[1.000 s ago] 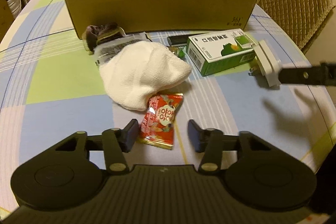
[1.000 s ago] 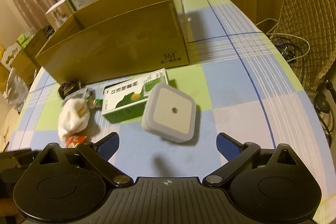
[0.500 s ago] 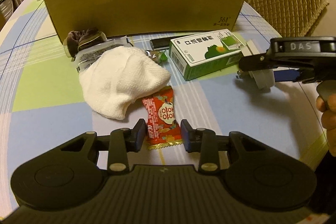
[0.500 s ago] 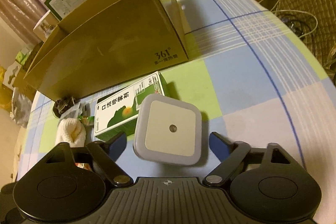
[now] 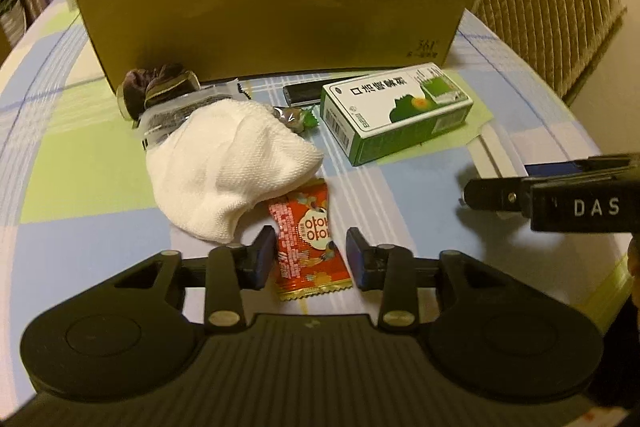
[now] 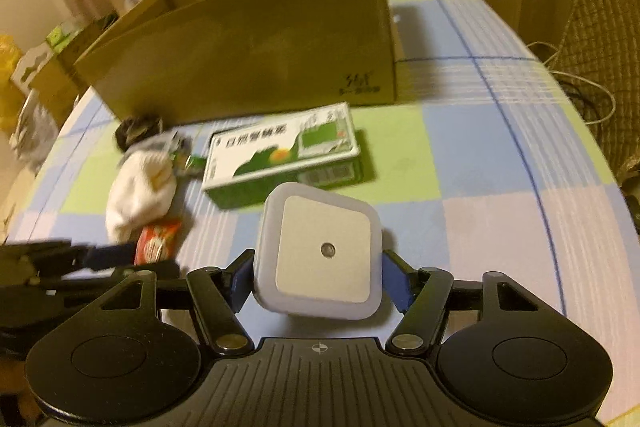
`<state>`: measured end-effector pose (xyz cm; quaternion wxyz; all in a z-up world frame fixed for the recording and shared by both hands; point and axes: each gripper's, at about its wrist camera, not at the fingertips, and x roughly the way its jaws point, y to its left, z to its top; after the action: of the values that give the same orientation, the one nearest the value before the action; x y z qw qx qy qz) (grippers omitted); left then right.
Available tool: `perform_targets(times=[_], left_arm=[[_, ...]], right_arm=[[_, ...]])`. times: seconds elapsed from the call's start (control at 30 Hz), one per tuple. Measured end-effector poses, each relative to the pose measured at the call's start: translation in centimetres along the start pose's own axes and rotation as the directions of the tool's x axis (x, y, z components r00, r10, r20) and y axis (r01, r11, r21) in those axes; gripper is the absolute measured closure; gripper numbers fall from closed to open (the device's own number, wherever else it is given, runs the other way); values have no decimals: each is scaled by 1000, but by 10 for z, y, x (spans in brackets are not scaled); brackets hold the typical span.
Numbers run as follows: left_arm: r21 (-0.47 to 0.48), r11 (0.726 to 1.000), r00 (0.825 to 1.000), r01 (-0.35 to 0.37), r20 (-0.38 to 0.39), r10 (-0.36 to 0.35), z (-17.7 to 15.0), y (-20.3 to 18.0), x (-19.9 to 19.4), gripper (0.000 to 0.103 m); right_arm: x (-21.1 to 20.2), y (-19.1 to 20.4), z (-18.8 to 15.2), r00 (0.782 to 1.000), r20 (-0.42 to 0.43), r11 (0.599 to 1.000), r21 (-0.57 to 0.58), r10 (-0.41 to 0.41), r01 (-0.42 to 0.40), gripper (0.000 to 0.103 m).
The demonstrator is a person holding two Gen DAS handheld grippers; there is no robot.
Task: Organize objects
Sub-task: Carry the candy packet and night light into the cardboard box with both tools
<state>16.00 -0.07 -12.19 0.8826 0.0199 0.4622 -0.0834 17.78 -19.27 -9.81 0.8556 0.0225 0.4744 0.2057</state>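
A red snack packet (image 5: 308, 243) lies flat on the checked tablecloth, and my left gripper (image 5: 311, 255) is shut on it, a finger at each long edge. My right gripper (image 6: 318, 275) is shut on a white square night light (image 6: 324, 251), which is tilted and faces the camera. In the left wrist view the right gripper (image 5: 560, 195) reaches in from the right, with a bit of the night light (image 5: 492, 159) showing behind it. A large open cardboard box (image 5: 272, 7) stands at the back of the table.
Before the box lie a green and white medicine box (image 5: 396, 107), a white cloth (image 5: 224, 163), a dark brown pouch (image 5: 156, 87), a slim black device (image 5: 304, 93) and a wrapped candy (image 5: 296, 117). A padded chair (image 5: 548, 11) stands at the right.
My left gripper's fingers closed in from wide open onto the red packet. My right gripper moved forward around the night light and shut on it, tilting it.
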Motion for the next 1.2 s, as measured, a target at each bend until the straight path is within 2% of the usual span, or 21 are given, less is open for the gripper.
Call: perform_targets(times=[0.33,0.57,0.6,0.7,0.77,0.87,1.0,1.2], left_arm=[[13,1000,1000,17,-2,-17,-5,6,-4,73],[6,1000,1000,15,-1,-15,-1,4,-1,73],[10,1000,1000,12,-2,-12,-1,3,0,73],[30,1000,1000,4,-7,-4,-1,-1,-1,74],[40,999,1000,9,-10,-9,-2,-3,-2,79],[57,998,1000,12,-7,-11,-4,-8,-9,81],[48,999,1000,15,0,-15,-6,-10,-23,81],[21,1000,1000,10,25,-10,-5,-8,-48,81]], right_arm=[[6,-12,5,996,-40,991,110,82,-77,33],[4,-24,6,992,-30,971,208,126,-117,34],[3,-25,7,992,-30,970,215,123,-114,39],[1,-21,6,994,-29,977,191,101,-94,40],[-2,-14,4,997,-24,986,151,72,-67,40],[-9,-4,-1,999,-5,995,95,32,-32,40],[-22,9,-8,999,30,1000,22,-15,14,40],[-46,22,-13,996,79,998,-33,-42,45,40]])
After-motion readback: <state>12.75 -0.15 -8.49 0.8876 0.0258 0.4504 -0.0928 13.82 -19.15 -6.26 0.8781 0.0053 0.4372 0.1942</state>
